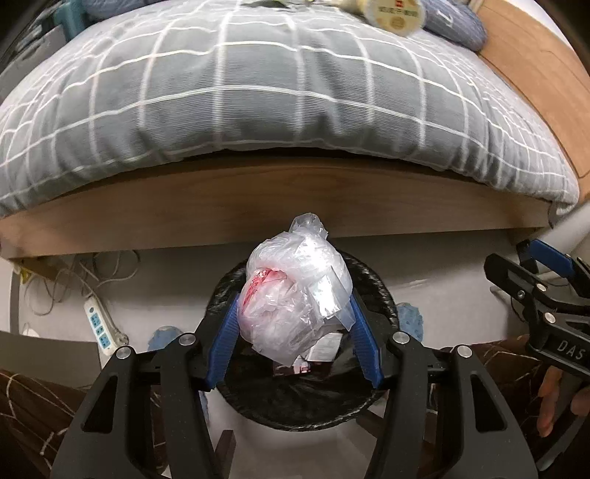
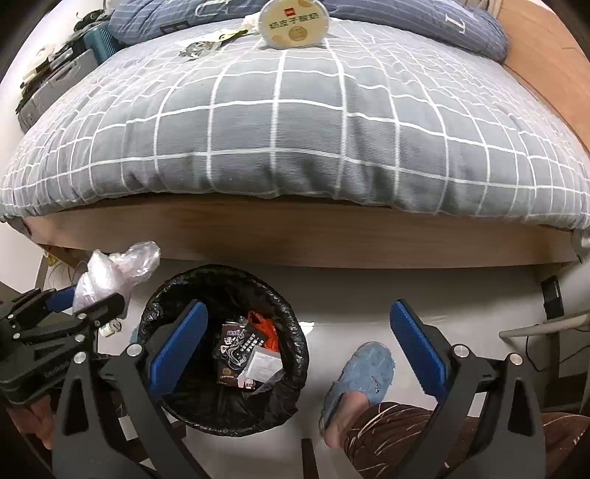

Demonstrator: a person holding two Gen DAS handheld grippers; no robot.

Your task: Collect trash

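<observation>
One crinkled clear plastic wad (image 1: 295,294)

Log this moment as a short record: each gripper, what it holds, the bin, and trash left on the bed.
left gripper: shut on the plastic bag, above the bin
right gripper: open, nothing between its pads
bin: black liner, on the floor by the bed, wrappers inside
bed: grey checked quilt
trash left on bed: round tub, scraps at the far edge
</observation>
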